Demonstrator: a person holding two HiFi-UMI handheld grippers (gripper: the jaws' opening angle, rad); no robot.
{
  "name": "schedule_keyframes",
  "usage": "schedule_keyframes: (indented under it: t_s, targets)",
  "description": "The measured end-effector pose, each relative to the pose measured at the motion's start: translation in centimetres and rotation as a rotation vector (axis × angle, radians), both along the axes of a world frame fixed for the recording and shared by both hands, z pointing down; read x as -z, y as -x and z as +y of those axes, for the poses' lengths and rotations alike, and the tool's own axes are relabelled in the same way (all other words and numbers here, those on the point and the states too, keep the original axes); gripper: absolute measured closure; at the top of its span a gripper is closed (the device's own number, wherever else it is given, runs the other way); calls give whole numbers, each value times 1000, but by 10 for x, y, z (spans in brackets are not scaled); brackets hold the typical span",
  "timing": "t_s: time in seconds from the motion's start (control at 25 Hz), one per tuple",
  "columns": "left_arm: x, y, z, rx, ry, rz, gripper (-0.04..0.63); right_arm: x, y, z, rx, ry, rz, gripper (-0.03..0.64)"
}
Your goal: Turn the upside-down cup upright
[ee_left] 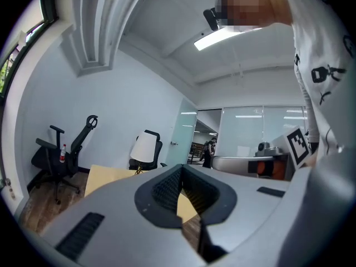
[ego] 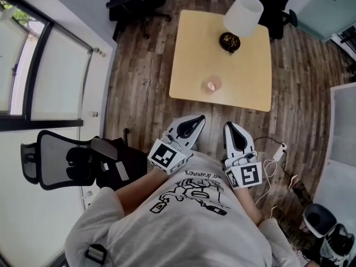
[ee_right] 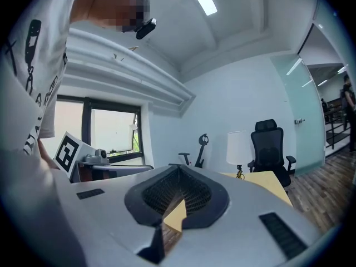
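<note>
A small translucent cup (ego: 212, 84) stands on the light wooden table (ego: 192, 65), close to its near edge; the cup is too small for me to tell which way up it is. Both grippers are held close to the person's body, short of the table and above the wooden floor. The left gripper (ego: 199, 117) is shut with nothing between its jaws, and the right gripper (ego: 229, 125) is shut and empty as well. In the left gripper view the left gripper (ee_left: 181, 167) points toward the table (ee_left: 103, 178). The right gripper (ee_right: 178, 168) also faces the table (ee_right: 267, 183). Neither gripper view shows the cup.
A white-shaded lamp (ego: 243, 15) stands at the table's far side. Black office chairs sit at the left (ego: 67, 160) and beyond the table (ego: 133, 1). A white power strip with cable (ego: 280, 151) lies on the floor at the right.
</note>
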State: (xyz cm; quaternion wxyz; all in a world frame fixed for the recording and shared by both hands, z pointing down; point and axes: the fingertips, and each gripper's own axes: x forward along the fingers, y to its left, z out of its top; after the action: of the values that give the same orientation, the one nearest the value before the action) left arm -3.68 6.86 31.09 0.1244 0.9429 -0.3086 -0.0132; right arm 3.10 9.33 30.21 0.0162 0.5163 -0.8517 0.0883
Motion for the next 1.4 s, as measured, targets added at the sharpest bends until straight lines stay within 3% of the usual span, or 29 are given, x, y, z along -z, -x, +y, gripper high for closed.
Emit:
schedule_keyframes:
  t_s: [0.44,0.96,1.4]
  targets:
    - [-20,13,-39,-25,37,-29,588,-14,10,-39,3,19,50,592]
    - [-62,-21,-65,-27,78,-91,588,-61,-14,-76,121,76,144,591]
    - [-125,-29,-94,-21,168,-91,587,-136,-12,-107,294,187,379,589]
